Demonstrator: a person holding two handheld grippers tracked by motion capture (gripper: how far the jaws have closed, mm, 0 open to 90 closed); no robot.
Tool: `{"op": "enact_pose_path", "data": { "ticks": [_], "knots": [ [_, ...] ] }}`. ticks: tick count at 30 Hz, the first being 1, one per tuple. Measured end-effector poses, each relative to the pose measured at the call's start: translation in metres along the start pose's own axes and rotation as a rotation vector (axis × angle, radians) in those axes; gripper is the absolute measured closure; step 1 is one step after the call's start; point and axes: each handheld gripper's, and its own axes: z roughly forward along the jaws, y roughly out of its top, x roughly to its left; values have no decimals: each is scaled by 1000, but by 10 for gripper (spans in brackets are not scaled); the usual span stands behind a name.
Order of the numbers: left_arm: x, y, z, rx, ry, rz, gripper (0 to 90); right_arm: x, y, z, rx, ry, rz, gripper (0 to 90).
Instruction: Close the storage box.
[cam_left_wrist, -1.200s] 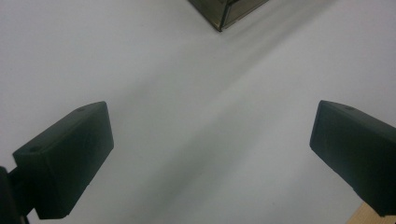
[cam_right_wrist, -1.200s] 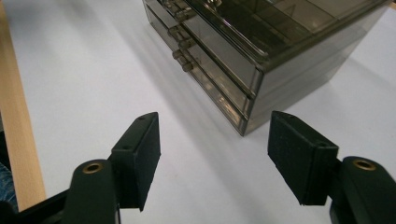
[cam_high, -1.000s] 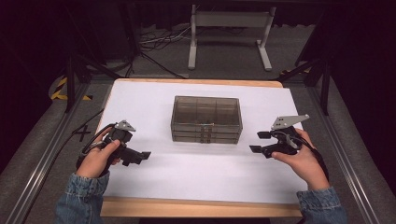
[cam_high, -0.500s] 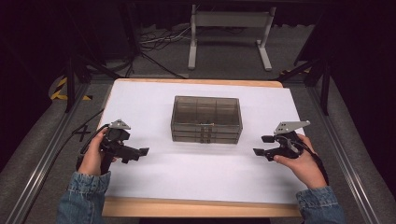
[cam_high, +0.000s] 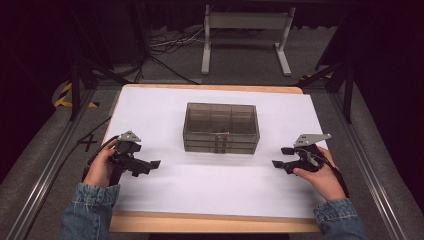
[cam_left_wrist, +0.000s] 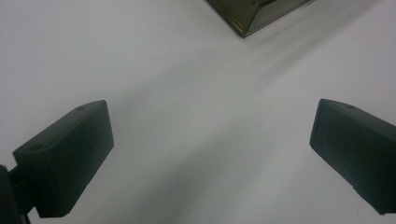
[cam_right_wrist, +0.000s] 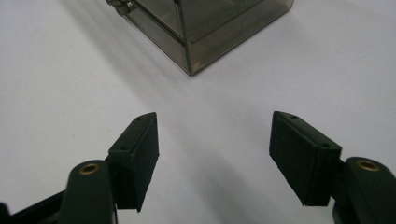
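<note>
A smoky clear plastic box (cam_high: 221, 127) with inner compartments and a small front latch stands shut in the middle of the white table top (cam_high: 165, 110). My left gripper (cam_high: 148, 167) hovers low over the table to the box's front left, jaws wide apart with nothing between them. In the left gripper view only a corner of the box (cam_left_wrist: 254, 14) shows above the open gripper (cam_left_wrist: 210, 154). My right gripper (cam_high: 281, 157) is at the box's front right, also open and empty. The right gripper view has the box's corner (cam_right_wrist: 196, 32) ahead of the open gripper (cam_right_wrist: 212, 154).
The table has a wooden edge (cam_high: 200, 222) at the front. Dark floor, metal rails (cam_high: 45, 170) and a grey stand (cam_high: 245, 35) lie around it. Cables trail from the left gripper off the table's left side.
Both hands have drawn back toward the table's front, away from the box. The jaws of both grippers stay apart.
</note>
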Motion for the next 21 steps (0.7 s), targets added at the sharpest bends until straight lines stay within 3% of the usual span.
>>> {"op": "enact_pose_path", "data": {
  "ticks": [5, 17, 19, 21],
  "knots": [
    [2, -2, 4, 7, 6, -10, 4, 0, -6, 6, 21, -9, -1, 340],
    [-1, -5, 12, 67, 22, 43, 4, 2, -13, 17, 50, -51, -17, 314],
    [-2, -5, 13, 73, 20, 46, 4, 3, -14, 19, 54, -73, -31, 266],
    [-2, -5, 13, 74, 19, 49, 4, 5, -18, 26, 69, -98, -30, 155]
  ]
}}
